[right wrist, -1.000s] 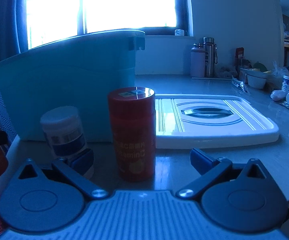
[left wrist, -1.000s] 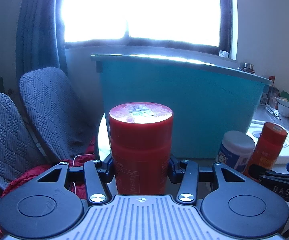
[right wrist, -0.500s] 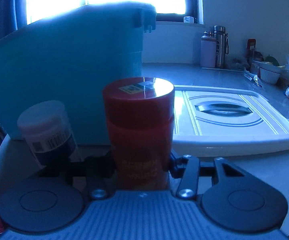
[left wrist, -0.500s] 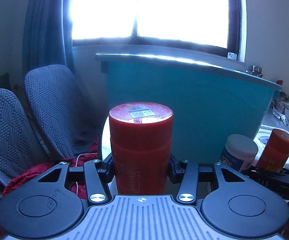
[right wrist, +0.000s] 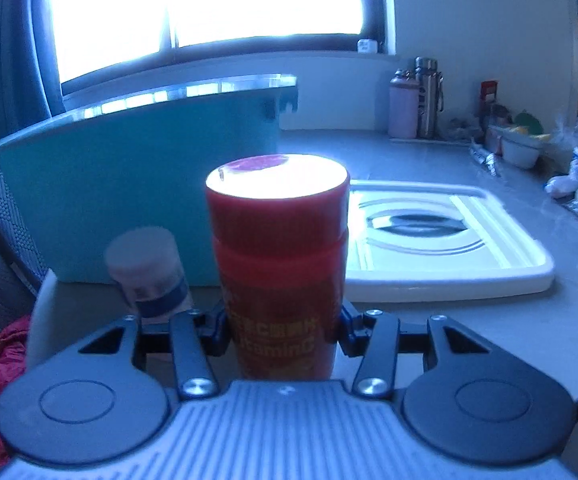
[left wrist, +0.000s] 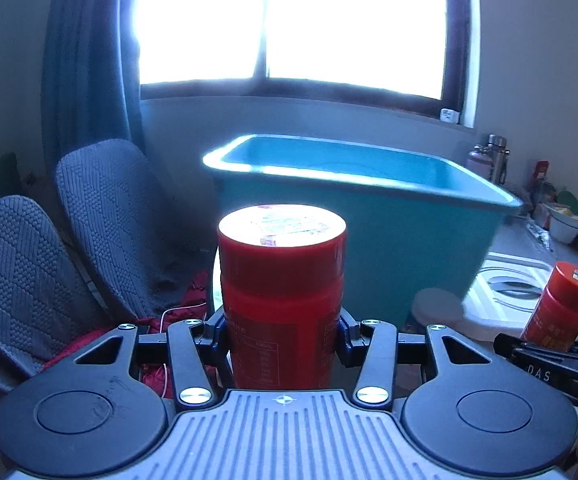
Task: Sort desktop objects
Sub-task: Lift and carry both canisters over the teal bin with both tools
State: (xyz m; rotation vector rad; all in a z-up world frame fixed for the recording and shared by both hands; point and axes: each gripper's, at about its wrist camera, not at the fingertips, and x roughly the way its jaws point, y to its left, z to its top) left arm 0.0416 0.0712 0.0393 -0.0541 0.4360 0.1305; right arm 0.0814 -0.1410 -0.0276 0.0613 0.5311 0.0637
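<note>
We hold a red canister (left wrist: 281, 292) upright in the left tongs (left wrist: 281, 330), both pads pressed against its sides, in front of the teal storage bin (left wrist: 389, 216) and high enough that we see into the bin's open top. In the right tongs (right wrist: 281, 330) we clamp a red vitamin C bottle (right wrist: 279, 264), also upright, near the bin's front wall and just off its right corner. A white-capped jar (right wrist: 149, 272) stands on the desk (right wrist: 469, 320) left of that bottle, close against the bin. The bin's white lid (right wrist: 441, 236) lies flat on the desk to the right of the bin.
</note>
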